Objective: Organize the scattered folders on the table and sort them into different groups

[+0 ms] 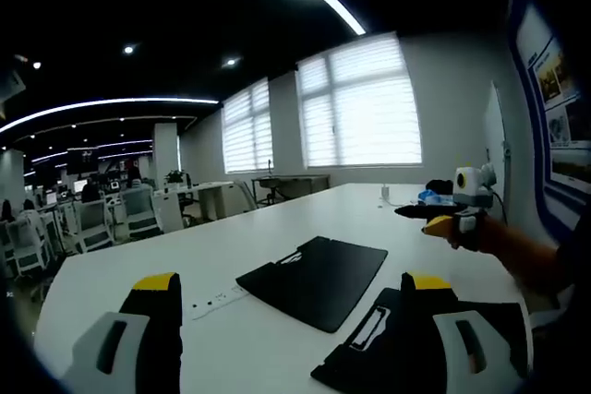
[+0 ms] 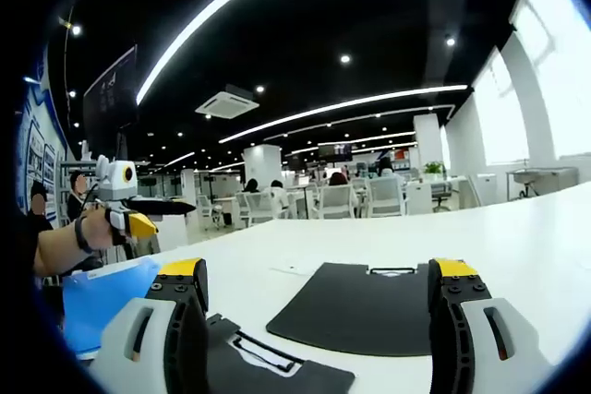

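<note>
A black folder (image 1: 314,279) lies flat on the white table (image 1: 277,228), just ahead of my left gripper (image 1: 292,285), whose jaws stand wide apart and open with nothing between them. A second black folder (image 1: 365,352) lies at the lower right, partly under the right jaw. A hand holds my right gripper (image 1: 441,219) above the table's right side. In the right gripper view, my right gripper (image 2: 319,291) is open over a black folder (image 2: 360,306). Another black folder (image 2: 268,362) lies nearer, and a blue folder (image 2: 102,297) lies at the left. The left gripper (image 2: 138,209) hovers beyond it.
A white power strip (image 1: 217,300) lies on the table left of the folder. Small items (image 1: 429,196) sit at the far end near the windows. A poster wall (image 1: 559,108) stands at the right. Office desks and chairs (image 2: 360,198) fill the room beyond.
</note>
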Motion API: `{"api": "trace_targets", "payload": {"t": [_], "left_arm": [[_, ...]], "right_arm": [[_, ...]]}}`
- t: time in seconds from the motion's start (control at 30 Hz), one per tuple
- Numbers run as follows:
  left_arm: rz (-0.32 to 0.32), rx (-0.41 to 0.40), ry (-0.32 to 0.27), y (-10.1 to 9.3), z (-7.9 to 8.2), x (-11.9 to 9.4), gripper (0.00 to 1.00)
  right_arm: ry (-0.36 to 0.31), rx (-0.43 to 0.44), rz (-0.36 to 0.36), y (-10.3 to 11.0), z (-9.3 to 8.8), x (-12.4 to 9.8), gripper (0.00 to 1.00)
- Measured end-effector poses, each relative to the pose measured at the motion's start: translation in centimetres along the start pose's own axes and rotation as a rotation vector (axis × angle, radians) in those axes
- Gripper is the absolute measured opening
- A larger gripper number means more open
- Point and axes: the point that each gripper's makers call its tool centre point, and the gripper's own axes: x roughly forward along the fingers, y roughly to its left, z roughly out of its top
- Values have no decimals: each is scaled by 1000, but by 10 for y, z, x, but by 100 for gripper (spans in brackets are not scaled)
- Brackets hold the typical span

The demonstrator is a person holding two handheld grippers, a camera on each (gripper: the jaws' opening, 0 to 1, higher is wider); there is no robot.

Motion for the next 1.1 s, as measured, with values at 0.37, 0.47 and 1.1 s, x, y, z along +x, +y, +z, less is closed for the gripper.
{"api": "trace_targets", "payload": {"t": [0.37,0.47,1.1], "left_arm": [[-23,8,33,0,-10,46,99],[-31,-11,40,0,-14,61,99],[-115,-134,186,-10,-98,136,99]], "right_arm": [[6,86,-57,-52,-7,28,97],[26,78,-100,-73,-16,33,97],[157,133,-214,-134,-101,32,94]]}}
